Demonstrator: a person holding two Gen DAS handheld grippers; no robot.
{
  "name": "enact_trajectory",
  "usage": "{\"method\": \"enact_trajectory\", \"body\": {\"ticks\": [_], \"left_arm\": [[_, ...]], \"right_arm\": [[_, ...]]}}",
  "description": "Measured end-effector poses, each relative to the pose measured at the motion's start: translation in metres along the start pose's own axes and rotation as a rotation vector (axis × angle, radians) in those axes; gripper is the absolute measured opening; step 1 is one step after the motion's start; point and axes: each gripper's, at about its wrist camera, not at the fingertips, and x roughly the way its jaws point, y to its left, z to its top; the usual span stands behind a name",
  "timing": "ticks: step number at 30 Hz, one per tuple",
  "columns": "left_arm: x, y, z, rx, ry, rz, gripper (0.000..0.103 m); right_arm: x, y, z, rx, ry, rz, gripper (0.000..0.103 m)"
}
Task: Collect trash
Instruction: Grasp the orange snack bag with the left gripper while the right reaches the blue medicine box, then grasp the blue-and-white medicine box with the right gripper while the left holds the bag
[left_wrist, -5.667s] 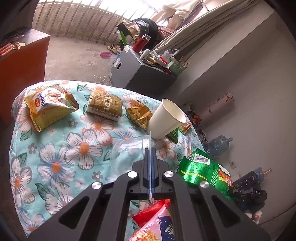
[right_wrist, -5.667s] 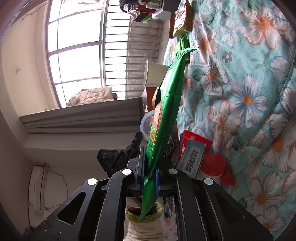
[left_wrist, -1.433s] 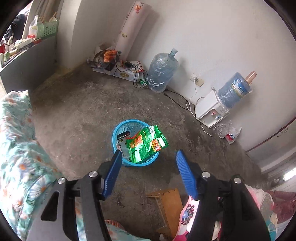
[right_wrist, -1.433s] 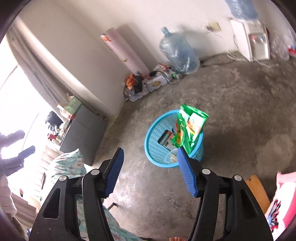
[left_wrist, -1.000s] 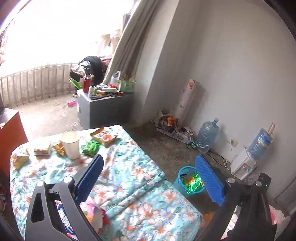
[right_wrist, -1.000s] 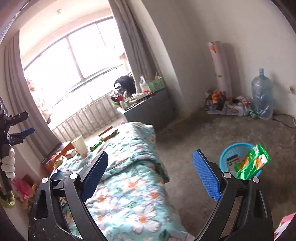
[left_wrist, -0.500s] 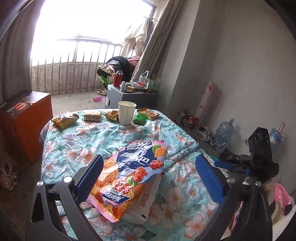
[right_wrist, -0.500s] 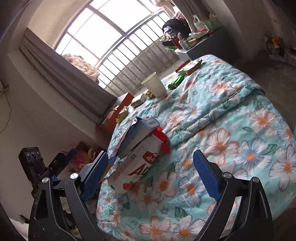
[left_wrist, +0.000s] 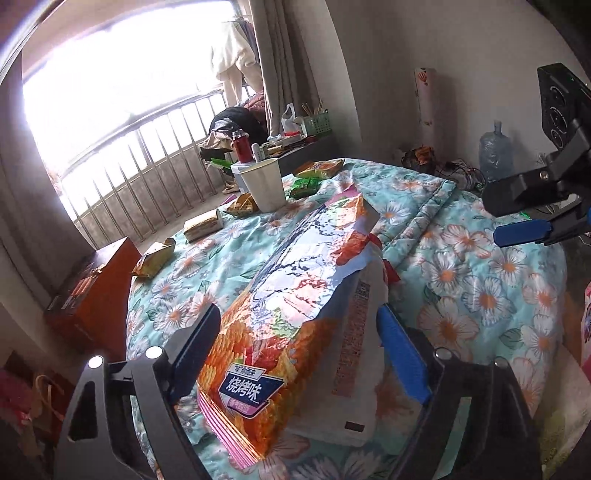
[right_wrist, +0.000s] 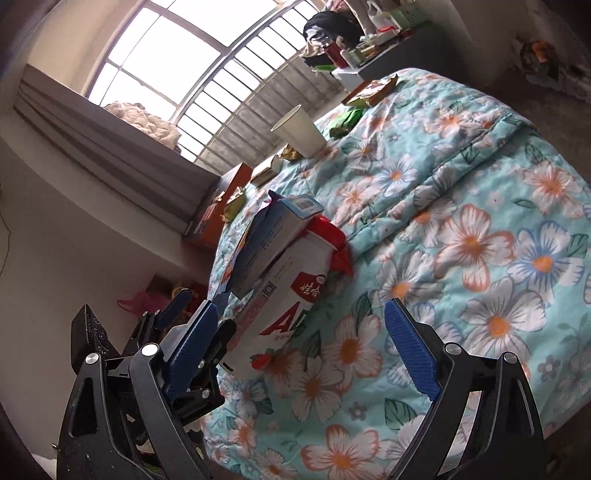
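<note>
Left hand-held gripper (left_wrist: 299, 354) closing around a barbecue-flavour snack bag (left_wrist: 295, 295) on the bed.

The foil bag lies on the flowered quilt (left_wrist: 480, 295) near the bed's edge, its lower part between the jaws, which are narrowing though the pads do not yet seem to press it. It rests across a white pouch with a red top (right_wrist: 295, 273) beneath it. The bag looks light, thin and crinkly, probably near empty; its glossy foil is likely slippery and will crumple rather than resist, so a firm pinch across the flat lower seam or one side edge should hold better than squeezing the puffed middle. The right hand-held gripper (right_wrist: 306, 343) stands wide and empty beside the pouch. A paper cup (left_wrist: 264, 182) and smaller wrappers wait farther up the bed.
</note>
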Motion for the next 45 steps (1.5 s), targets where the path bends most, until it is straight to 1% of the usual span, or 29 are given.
{"method": "enact_trajectory", "body": {"ticks": [1,2,4,5,6,8,10,14,18,22,24,28,32,34,37,38,39,43,45], "left_arm": [[0.005,0.001,-0.001,0.005,0.017,0.016,0.07],[0.009,0.003,-0.001,0.0,0.03,0.016,0.06],[0.012,0.011,0.0,-0.039,0.042,-0.007,0.051],[0.011,0.015,0.0,-0.062,0.042,-0.015,0.043],[0.011,0.02,0.001,-0.082,0.039,-0.022,0.041],[0.008,0.031,0.005,-0.121,0.029,-0.027,0.032],[0.005,0.045,0.009,-0.173,0.019,-0.039,0.029],[0.004,0.081,0.013,-0.313,0.01,-0.066,0.021],[0.006,0.113,0.01,-0.437,-0.001,-0.08,0.019],[0.007,0.13,0.008,-0.5,-0.007,-0.076,0.018],[0.008,0.136,0.006,-0.523,-0.003,-0.077,0.018],[0.01,0.143,0.002,-0.555,0.006,-0.082,0.018],[0.01,0.144,-0.001,-0.558,0.005,-0.085,0.018],[0.01,0.143,-0.002,-0.556,0.007,-0.087,0.018],[0.011,0.14,-0.004,-0.553,0.01,-0.092,0.018],[0.011,0.139,-0.004,-0.55,0.01,-0.091,0.018],[0.011,0.138,-0.004,-0.547,0.01,-0.091,0.018],[0.01,0.134,-0.004,-0.531,0.01,-0.084,0.017],[0.01,0.133,-0.005,-0.525,0.011,-0.082,0.017]], "right_arm": [[-0.001,-0.001,0.0,0.005,0.001,0.0,0.088],[-0.001,-0.002,-0.001,0.008,0.001,-0.003,0.088],[-0.002,-0.002,-0.001,0.009,0.001,-0.009,0.088],[-0.003,-0.002,-0.001,0.008,-0.001,-0.009,0.088],[-0.003,-0.001,0.0,0.007,-0.003,-0.009,0.088],[-0.005,0.0,0.0,0.004,-0.011,-0.005,0.088],[-0.004,0.001,0.0,0.003,-0.014,-0.003,0.088],[0.001,0.002,0.001,0.012,-0.004,0.014,0.088],[0.008,0.006,0.005,0.021,0.011,0.047,0.086],[0.021,0.015,0.015,0.042,0.036,0.119,0.083],[0.029,0.018,0.021,0.055,0.044,0.14,0.08],[0.048,0.017,0.04,0.098,0.041,0.134,0.076],[0.071,0.009,0.062,0.131,0.044,0.081,0.069],[0.082,0.005,0.069,0.145,0.054,0.052,0.068],[0.098,0.004,0.076,0.147,0.079,0.025,0.059],[0.102,0.003,0.076,0.148,0.092,0.021,0.052],[0.105,0.004,0.076,0.149,0.105,0.021,0.04],[0.102,0.007,0.072,0.145,0.101,0.052,0.036],[0.096,0.007,0.07,0.157,0.098,0.092,0.033]]}}
